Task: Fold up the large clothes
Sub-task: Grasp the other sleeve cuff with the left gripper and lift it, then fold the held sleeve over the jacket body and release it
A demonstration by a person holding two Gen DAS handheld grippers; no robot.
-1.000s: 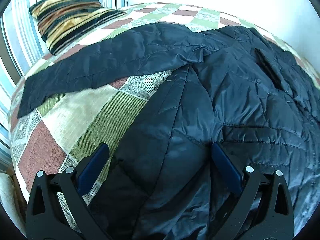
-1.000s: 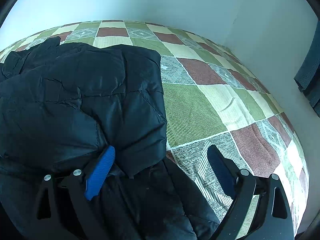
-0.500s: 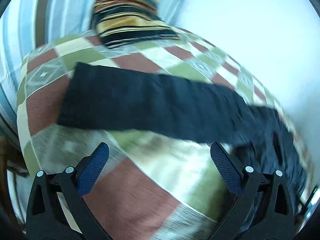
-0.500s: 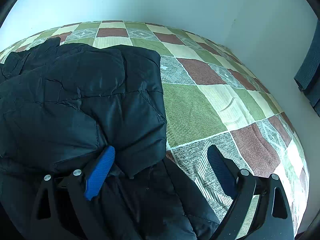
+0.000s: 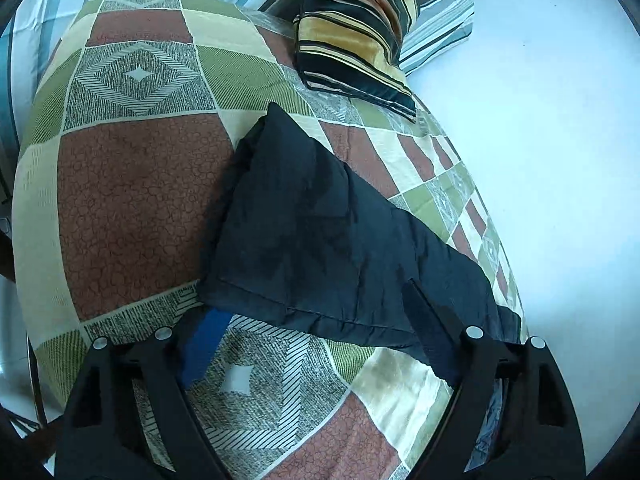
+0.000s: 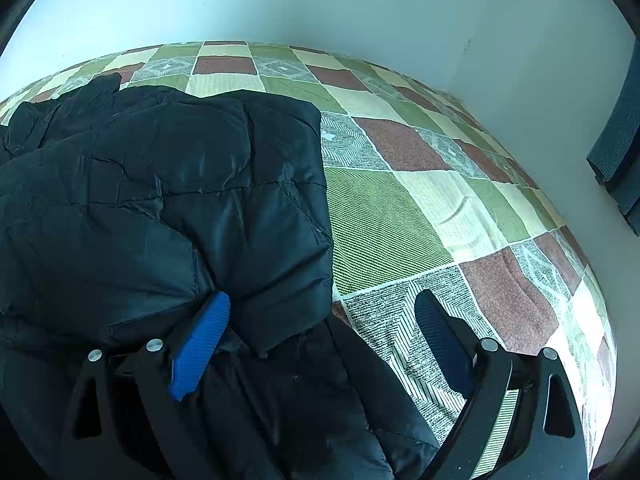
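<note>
The dark quilted jacket [image 6: 160, 200] lay on the bed [image 6: 380, 216], its one outstretched sleeve [image 5: 328, 240] running long-ways from the cuff end near the striped pillow [image 5: 356, 28] down and across the patchwork cover toward the body. The left gripper [image 5: 320, 344] had just been narrowing its fingers, yet they stood spread astride the sleeve's near edge without pressing it, the sleeve covering the left tip. The right gripper [image 6: 324, 332] held its fingers wide over the puffy, creased, folded body, whose lower part was cut off.
</note>
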